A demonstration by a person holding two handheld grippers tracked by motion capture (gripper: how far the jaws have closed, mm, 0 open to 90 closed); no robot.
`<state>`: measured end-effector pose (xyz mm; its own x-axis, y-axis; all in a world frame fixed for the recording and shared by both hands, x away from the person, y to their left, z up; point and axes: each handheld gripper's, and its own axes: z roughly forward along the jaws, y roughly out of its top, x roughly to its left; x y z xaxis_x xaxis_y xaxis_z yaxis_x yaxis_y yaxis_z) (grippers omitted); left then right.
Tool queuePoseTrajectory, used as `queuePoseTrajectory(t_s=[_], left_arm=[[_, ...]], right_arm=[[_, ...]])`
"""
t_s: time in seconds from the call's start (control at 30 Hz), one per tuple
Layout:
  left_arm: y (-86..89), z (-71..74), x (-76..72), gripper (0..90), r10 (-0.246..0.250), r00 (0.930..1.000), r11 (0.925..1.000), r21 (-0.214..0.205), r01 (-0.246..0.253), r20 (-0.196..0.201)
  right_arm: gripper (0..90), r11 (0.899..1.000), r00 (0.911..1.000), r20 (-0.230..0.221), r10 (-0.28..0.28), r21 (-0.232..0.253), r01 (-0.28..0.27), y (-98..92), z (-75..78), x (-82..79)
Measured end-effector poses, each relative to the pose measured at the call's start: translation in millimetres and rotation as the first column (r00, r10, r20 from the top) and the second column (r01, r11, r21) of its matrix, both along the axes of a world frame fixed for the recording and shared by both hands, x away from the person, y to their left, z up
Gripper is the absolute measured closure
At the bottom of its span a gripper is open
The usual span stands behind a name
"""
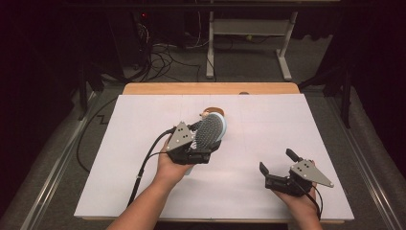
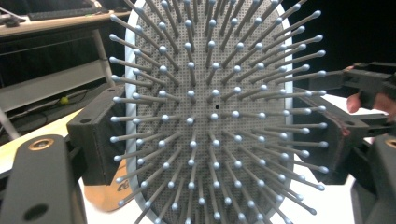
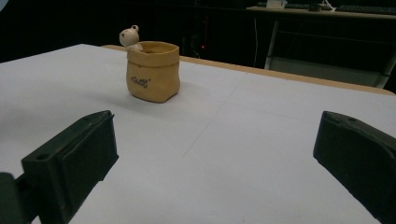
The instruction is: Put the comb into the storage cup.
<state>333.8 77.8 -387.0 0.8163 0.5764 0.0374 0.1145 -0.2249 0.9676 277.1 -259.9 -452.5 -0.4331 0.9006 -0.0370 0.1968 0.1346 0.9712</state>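
Note:
A paddle hairbrush (image 1: 209,132) with a pale blue rim and a grey pad of ball-tipped bristles is held off the white table (image 1: 143,182). My left gripper (image 1: 203,143) is shut on the sides of its head. In the left gripper view the hairbrush (image 2: 210,107) faces the camera, bristles toward it, with a black jaw at each side of it. A tan bag-shaped pot (image 3: 152,71) with a small bear figure (image 3: 129,37) on its rim stands on the table beyond, and the brush partly hides the pot (image 1: 213,111) in the high view. My right gripper (image 1: 276,160) stands open low at the front right, with nothing between its jaws.
White sheet covers the table, with a wooden edge (image 1: 210,88) at the far side. Cables (image 1: 163,60) and a desk frame (image 1: 249,28) lie on the floor behind. My right gripper (image 2: 369,81) and its hand appear at the right of the left gripper view.

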Motion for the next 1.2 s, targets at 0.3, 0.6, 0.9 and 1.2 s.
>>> queuePoseTrajectory(t_s=[0.3,0.6,0.9,1.2], left_arm=[[-0.3,-4.1,-3.0,20.3,-0.001,1.0000,1.0000,0.007,0.001,0.000],[3.5,-5.9,-2.7,20.3,0.001,1.0000,0.9999,0.013,-0.001,0.000],[6.7,-7.3,-3.7,20.2,0.006,1.0000,1.0000,0.006,-0.006,-0.001],[10.0,-12.8,-7.5,20.2,0.019,0.9998,0.9996,0.023,-0.019,0.000]], right_arm=[[0.2,1.000,0.9997,-0.006,0.022,0.004,-0.022,12.6,4.2,10.4],[0.1,0.998,0.9985,-0.011,0.055,-0.014,-0.055,34.7,17.1,34.9],[0.1,0.994,0.9939,0.001,0.110,-0.020,-0.110,62.7,26.0,52.4],[0.1,0.990,0.9907,-0.017,0.135,-0.040,-0.136,80.7,22.8,58.6]])
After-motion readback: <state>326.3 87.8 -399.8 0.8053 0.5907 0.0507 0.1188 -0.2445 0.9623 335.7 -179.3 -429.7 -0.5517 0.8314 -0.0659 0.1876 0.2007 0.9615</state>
